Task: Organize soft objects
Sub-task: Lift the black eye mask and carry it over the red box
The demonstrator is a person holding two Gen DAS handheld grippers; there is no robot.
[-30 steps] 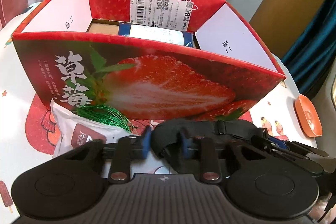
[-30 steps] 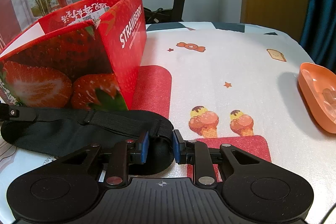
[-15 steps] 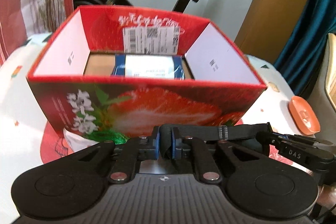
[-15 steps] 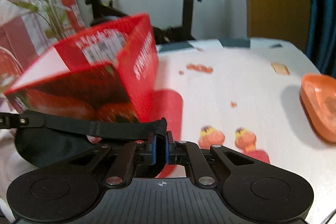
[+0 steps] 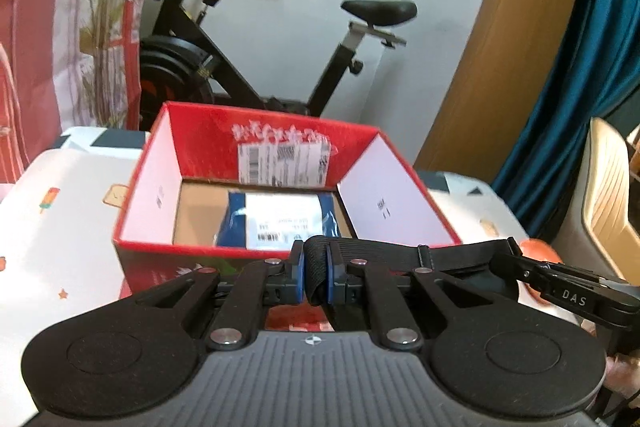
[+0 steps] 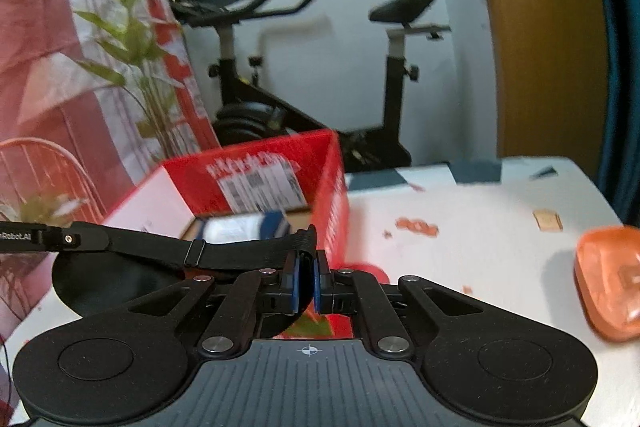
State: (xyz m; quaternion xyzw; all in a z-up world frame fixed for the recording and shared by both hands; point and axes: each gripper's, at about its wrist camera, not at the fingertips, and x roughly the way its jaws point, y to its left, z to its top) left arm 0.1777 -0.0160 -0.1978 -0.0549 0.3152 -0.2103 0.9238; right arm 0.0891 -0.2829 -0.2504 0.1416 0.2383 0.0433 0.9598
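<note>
A black eye mask (image 6: 100,279) with an elastic strap (image 5: 380,253) hangs stretched between my two grippers, off the table and in front of the red strawberry box (image 5: 216,131). My left gripper (image 5: 316,267) is shut on one folded end of the mask. My right gripper (image 6: 306,267) is shut on the other end, at the strap. One right-gripper finger (image 5: 568,293) shows at the right of the left wrist view. The box (image 6: 332,187) is open on top. On its cardboard floor lies a blue package (image 5: 236,223) with a white label.
An orange dish (image 6: 608,283) sits on the white printed tablecloth (image 6: 480,227) to the right of the box. Behind the table stand an exercise bike (image 5: 240,67) and a plant (image 6: 132,47). A beige chair (image 5: 604,195) is at the far right.
Both grippers closed on the ends of the mask and rose with it off the table. The views now look over the box's front rim into it.
</note>
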